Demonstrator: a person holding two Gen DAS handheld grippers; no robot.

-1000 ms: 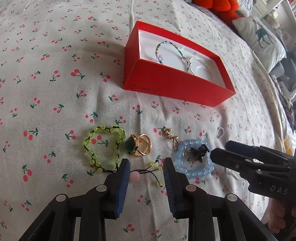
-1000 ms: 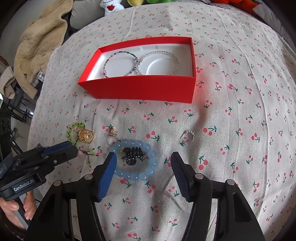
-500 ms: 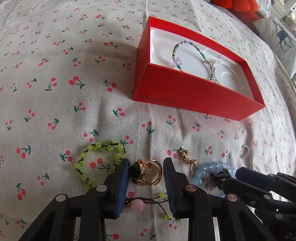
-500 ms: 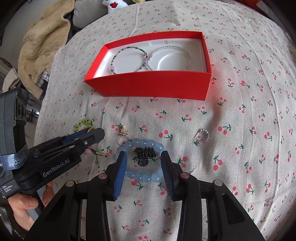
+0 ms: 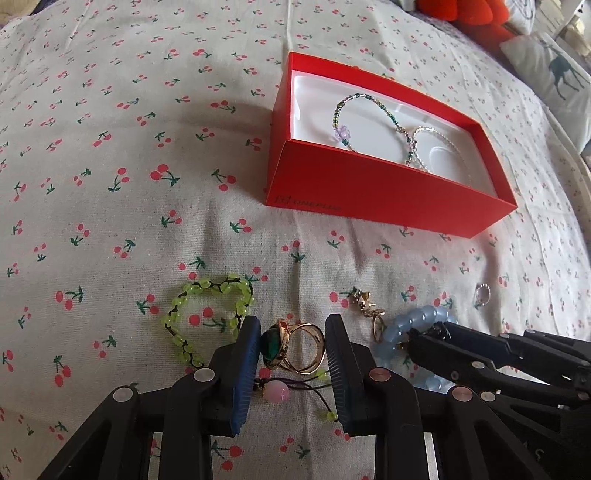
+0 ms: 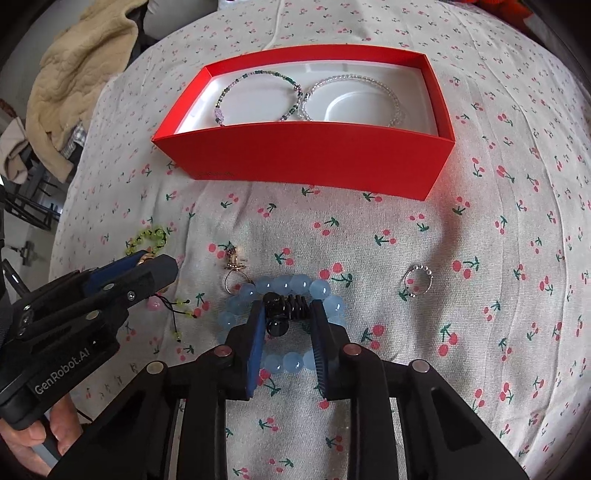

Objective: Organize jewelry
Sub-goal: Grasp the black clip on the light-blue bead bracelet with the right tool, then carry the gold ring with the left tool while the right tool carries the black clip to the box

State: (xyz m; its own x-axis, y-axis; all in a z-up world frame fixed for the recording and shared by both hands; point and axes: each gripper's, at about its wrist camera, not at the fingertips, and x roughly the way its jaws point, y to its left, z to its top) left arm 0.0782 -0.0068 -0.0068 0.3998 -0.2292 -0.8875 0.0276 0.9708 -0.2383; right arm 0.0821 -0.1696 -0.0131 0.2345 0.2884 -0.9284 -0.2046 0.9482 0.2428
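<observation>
A red box (image 5: 384,192) (image 6: 310,158) holds two beaded bracelets (image 5: 369,122) (image 6: 258,96). My left gripper (image 5: 291,332) is low on the cloth with its jaws around a gold ring with a green stone (image 5: 291,345), touching or nearly touching it. A green bead bracelet (image 5: 207,310) lies beside it. My right gripper (image 6: 288,314) has its jaws around a black ridged ring (image 6: 290,308) inside a blue bead bracelet (image 6: 284,288). A gold earring (image 6: 234,264) and a silver ring (image 6: 419,280) lie loose.
The jewelry lies on a cherry-print cloth (image 5: 110,166) over a soft bed. A beige blanket (image 6: 81,74) is at the far left. Pillows and an orange plush (image 5: 461,18) are at the back.
Both grippers moved forward and down. The left now straddles the gold ring. The right narrowed its jaws around the black ring.
</observation>
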